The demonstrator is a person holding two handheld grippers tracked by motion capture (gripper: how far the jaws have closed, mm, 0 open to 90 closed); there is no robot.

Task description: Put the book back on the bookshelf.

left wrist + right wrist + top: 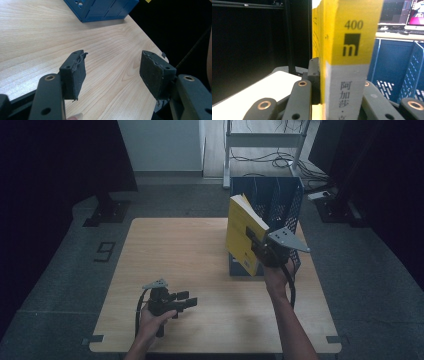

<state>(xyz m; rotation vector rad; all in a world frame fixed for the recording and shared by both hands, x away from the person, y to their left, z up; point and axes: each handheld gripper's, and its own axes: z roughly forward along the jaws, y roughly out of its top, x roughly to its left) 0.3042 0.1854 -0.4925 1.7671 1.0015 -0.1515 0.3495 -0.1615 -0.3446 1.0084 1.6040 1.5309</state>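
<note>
A thick yellow book point(243, 234) with a grey band low on its spine point(348, 50) hangs upright above the table, just in front of the blue mesh file rack point(272, 200). My right gripper point(260, 247) is shut on the book, its jaws pressed against both covers point(344, 90). Near the table's front left, my left gripper point(186, 300) rests low over the wood, pointing right. Its jaws stand wide apart with nothing between them point(112, 72).
The wooden table point(175, 265) has bare room across its left and middle. The blue rack's base point(100, 10) stands at the back right corner. A dark stand point(107, 210) and a white frame with cables point(265, 145) lie on the floor beyond.
</note>
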